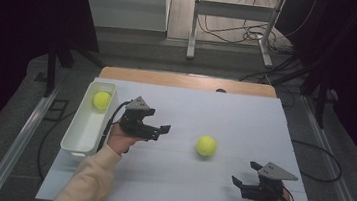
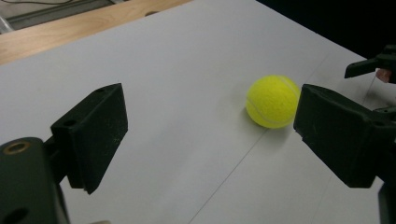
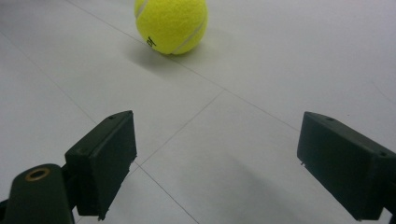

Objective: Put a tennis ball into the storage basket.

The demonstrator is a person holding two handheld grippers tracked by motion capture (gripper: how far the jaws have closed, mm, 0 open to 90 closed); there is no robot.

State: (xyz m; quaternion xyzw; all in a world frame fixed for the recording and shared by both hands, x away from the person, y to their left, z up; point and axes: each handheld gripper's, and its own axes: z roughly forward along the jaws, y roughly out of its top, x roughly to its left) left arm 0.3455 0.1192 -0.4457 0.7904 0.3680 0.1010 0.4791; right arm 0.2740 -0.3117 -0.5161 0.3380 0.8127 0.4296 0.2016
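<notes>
- High view: a yellow tennis ball [image 1: 206, 145] lies loose on the white surface [image 1: 225, 115], between the two grippers and touching neither.
- Left gripper [image 1: 159, 131] hovers beside the white bin [image 1: 77, 130], jaws apart and empty, aimed toward the ball.
- Right gripper [image 1: 245, 175] sits near the front edge, jaws spread wide, nothing between them.
- A second tennis ball [image 1: 101, 100] rests inside the bin.

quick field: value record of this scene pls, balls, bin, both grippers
loose ball: tennis ball on the white table, between both grippers
binned ball: second tennis ball inside the white bin
bin place: table's left edge
left gripper: jaws open, empty, pointing at the loose ball
right gripper: jaws open, empty, low over the table
</notes>
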